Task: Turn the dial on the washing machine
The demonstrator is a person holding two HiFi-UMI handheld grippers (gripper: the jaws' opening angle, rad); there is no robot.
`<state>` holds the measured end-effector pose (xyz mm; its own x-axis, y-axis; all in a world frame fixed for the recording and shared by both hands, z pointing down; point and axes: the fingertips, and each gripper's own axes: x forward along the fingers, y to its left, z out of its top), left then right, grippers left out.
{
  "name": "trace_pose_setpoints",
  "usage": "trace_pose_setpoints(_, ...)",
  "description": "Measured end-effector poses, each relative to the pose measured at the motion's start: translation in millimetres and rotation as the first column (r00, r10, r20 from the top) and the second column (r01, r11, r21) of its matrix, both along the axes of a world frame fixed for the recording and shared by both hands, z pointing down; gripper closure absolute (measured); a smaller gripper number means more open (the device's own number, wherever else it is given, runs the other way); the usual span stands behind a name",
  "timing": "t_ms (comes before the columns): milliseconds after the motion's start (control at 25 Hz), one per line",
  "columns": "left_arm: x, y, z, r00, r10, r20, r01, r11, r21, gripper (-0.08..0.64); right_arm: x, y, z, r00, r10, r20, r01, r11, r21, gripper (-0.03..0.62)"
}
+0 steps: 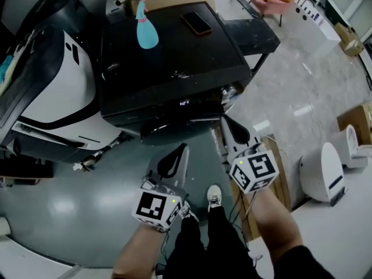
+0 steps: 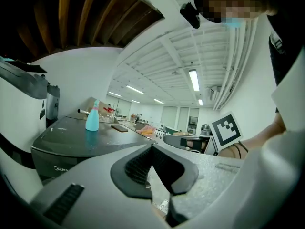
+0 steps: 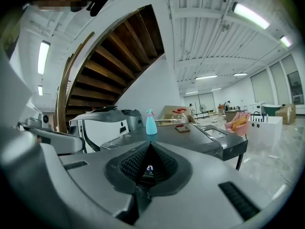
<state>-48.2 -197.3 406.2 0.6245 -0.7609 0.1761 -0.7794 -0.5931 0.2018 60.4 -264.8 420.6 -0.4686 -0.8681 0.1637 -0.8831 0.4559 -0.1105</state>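
Closest in are the two grippers. The left gripper (image 1: 183, 148) and the right gripper (image 1: 224, 120) are both clamped fully shut, with nothing between the pads. Straight ahead of both sets of fingertips is the black washing machine (image 1: 168, 63). Its front edge is near the right tips and a bit further from the left ones. There's a Midea logo (image 2: 58, 168) on the front, and a tiny lit readout (image 3: 149, 168) just past the right fingers, digits too small to read. Can't pick out the dial itself. Beyond that, a teal spray bottle (image 1: 146, 31) and a phone (image 1: 196, 23) sit on the lid. There's open floor (image 1: 302, 92) right of the right fingers, while a white machine (image 1: 58, 92) crowds the left side.
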Motion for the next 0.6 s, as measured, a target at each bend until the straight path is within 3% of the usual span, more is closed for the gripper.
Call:
trace_pose_setpoints(320,-28.7,33.6,-42.6,1.000,-0.002,-0.013,0.002,0.999,0.040,0.555,-2.3,44.2,-68.1,0.999,0.036,0.006,-0.036,0.998,0.049,0.595)
trace_pose_setpoints(600,-43.5,58.1,-63.7,0.999,0.036,-0.004,-0.035,0.998,0.060,0.555,-8.3,81.7,-98.0,0.999,0.050,-0.006,-0.050,0.997,0.065,0.595)
